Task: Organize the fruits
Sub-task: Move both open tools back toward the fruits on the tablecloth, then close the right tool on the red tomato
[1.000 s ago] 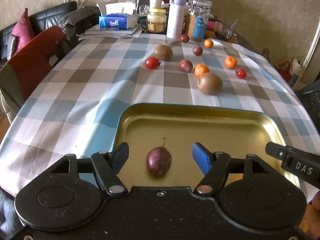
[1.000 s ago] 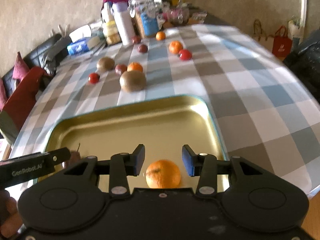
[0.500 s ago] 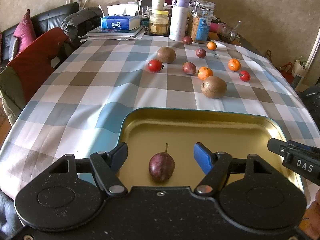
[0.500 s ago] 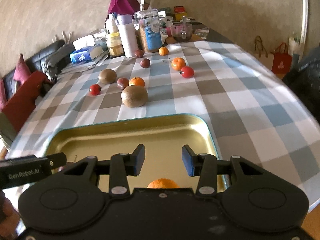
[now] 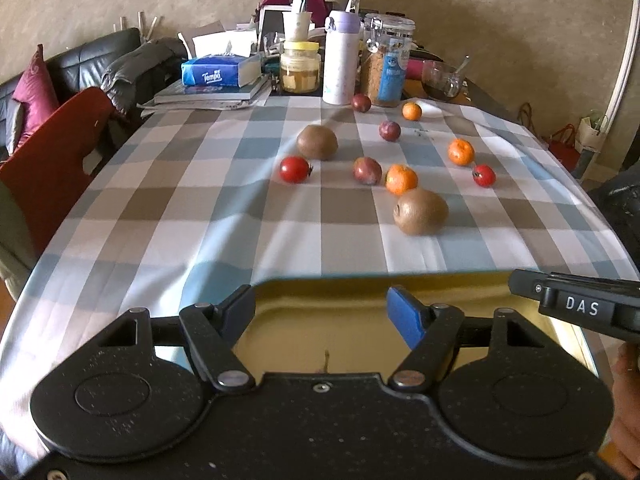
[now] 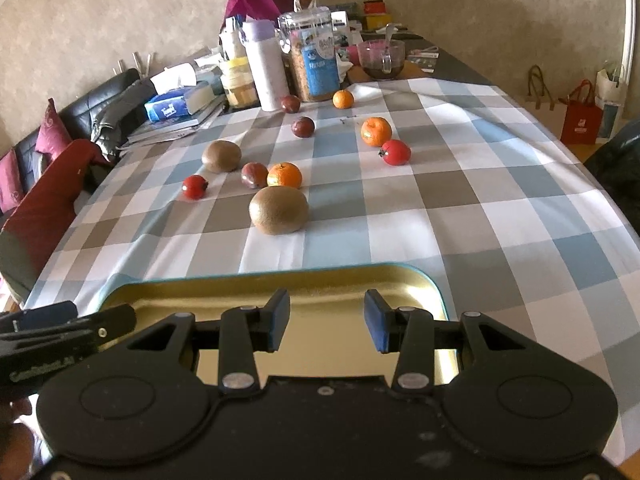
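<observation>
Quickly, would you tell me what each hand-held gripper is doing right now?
Left hand-held gripper: open, holding nothing.
Right hand-held gripper: open, holding nothing.

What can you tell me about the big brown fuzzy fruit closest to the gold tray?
The nearest kiwi is a plump, dull brown oval with a matte, faintly rough-looking skin. It looks whole and lies on its side on the checked tablecloth, just beyond the gold tray. Nothing else touches it; a small orange sits close behind it.
</observation>
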Tool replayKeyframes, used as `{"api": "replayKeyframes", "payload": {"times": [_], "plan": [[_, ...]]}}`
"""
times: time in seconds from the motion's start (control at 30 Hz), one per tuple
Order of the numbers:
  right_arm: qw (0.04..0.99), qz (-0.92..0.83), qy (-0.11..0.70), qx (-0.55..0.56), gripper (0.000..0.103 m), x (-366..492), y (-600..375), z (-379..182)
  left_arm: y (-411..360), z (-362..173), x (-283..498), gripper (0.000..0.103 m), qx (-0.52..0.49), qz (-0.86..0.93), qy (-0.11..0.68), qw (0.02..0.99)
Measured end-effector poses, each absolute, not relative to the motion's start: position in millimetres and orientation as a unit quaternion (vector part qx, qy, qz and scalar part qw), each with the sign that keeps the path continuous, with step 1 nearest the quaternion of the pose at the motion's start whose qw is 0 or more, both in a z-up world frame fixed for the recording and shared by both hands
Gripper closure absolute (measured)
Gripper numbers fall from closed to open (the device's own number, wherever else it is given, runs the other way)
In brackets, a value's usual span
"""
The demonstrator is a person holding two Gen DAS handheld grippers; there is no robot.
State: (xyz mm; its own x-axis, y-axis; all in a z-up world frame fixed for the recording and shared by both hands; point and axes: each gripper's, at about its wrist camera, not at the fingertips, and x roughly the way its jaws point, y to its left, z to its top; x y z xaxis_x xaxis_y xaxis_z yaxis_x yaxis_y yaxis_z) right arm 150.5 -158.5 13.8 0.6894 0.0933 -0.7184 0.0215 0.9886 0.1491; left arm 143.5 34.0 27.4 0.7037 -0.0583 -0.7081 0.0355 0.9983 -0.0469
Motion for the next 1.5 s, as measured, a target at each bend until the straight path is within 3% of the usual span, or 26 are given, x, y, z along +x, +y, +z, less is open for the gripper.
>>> {"api": "replayKeyframes", "payload": {"times": [0.37,1.17,1.5], "plan": [[0.925,-0.002,0.366,0.104,0.059,206.2,-168.9,12.7,33.0,29.8,204.3,0.028,-0.020,-0.025,0.373,0.927],[0.885,-0.112,0.419,0.167,0.059,346.9,-205.9,-30.9,17.0,-8.4,321.2,0.029,-0.043,-0.006,0.415,0.909],[0.910,-0.147,0.347,0.176,0.060,352.3,-217.5,-44.3,10.4,-18.9,319.4,0.029,-0.041,-0.023,0.392,0.919]]}}
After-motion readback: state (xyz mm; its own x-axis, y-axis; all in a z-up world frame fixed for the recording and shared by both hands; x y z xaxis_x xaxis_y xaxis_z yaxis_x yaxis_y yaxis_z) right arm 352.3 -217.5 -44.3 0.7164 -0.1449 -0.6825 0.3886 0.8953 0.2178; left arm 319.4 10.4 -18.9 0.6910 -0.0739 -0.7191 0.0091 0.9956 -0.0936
